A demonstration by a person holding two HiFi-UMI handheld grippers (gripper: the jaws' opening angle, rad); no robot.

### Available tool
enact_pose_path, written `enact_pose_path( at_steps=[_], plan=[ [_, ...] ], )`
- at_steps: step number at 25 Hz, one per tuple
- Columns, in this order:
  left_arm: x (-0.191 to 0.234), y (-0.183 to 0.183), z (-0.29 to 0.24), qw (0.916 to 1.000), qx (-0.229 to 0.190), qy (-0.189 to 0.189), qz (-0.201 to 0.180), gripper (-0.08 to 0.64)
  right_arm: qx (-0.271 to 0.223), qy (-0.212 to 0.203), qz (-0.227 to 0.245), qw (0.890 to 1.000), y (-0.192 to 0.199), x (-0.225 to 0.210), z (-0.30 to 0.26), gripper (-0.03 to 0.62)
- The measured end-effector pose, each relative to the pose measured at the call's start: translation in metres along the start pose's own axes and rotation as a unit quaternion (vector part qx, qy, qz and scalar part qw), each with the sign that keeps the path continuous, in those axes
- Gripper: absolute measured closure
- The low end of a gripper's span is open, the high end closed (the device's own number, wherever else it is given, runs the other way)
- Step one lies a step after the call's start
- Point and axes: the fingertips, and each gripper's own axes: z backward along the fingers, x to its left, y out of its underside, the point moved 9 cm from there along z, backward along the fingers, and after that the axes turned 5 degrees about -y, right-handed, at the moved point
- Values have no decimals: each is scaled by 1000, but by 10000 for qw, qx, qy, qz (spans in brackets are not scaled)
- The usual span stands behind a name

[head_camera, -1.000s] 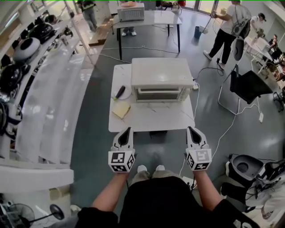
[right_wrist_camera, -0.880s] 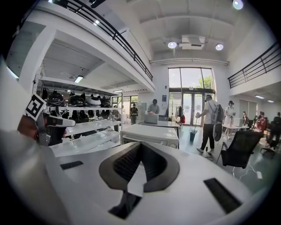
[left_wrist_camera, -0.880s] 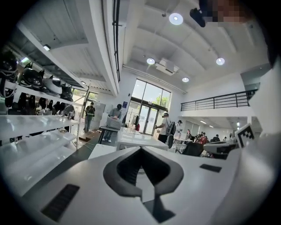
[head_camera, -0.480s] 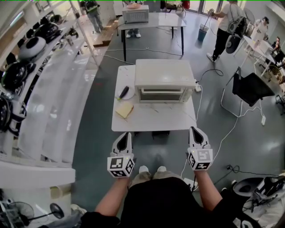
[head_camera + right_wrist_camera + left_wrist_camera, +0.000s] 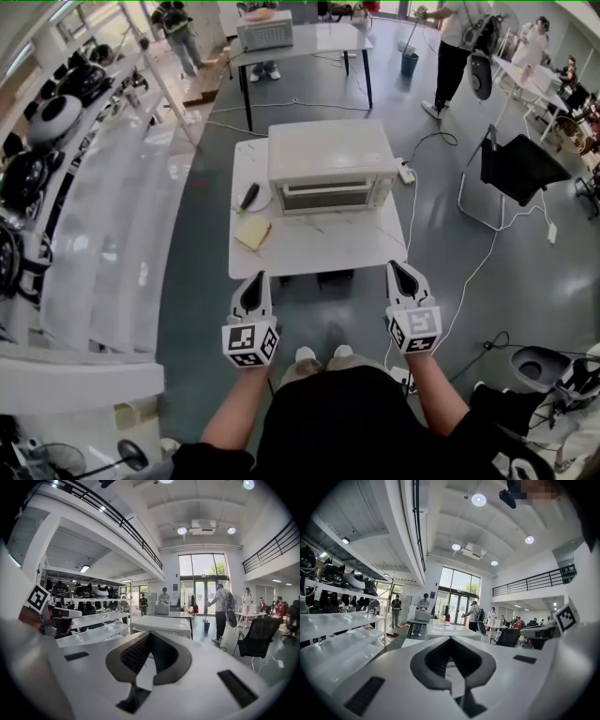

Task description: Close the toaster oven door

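- Hardly anything has changed in the last second. The left gripper (image 5: 253,278) and the right gripper (image 5: 399,268) still hang low in front of the person, just short of the near edge of the tabletop (image 5: 319,246). Only the head camera has turned a little.
- The toaster oven (image 5: 328,155) stands where it stood, at the far middle of the tabletop and well apart from both grippers. Its door (image 5: 328,196) faces the person and seems to stand upright against the front. I see no flap lying down on the tabletop.
- In the left gripper view the fingers (image 5: 433,660) meet at their tips with nothing between them. In the right gripper view the fingers (image 5: 136,656) are also together and empty.
- Left of the oven lie a plate (image 5: 261,200) with a dark tool (image 5: 251,194) on it, and nearer to the person a yellow pad (image 5: 253,232). Neither of them has moved.
- My judgement is that the door is probably already shut, so no work is under way. If it is in fact a little ajar, a gripper must first come forward over the tabletop to push it.
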Motion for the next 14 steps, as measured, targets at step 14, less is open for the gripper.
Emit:
enact_pose_path(
  at_steps=[14],
  plan=[
    [-27, -3, -10, 9999, -85, 105, 18, 541, -459, -179, 62, 9988, -13, -8, 8, 571]
  ],
)
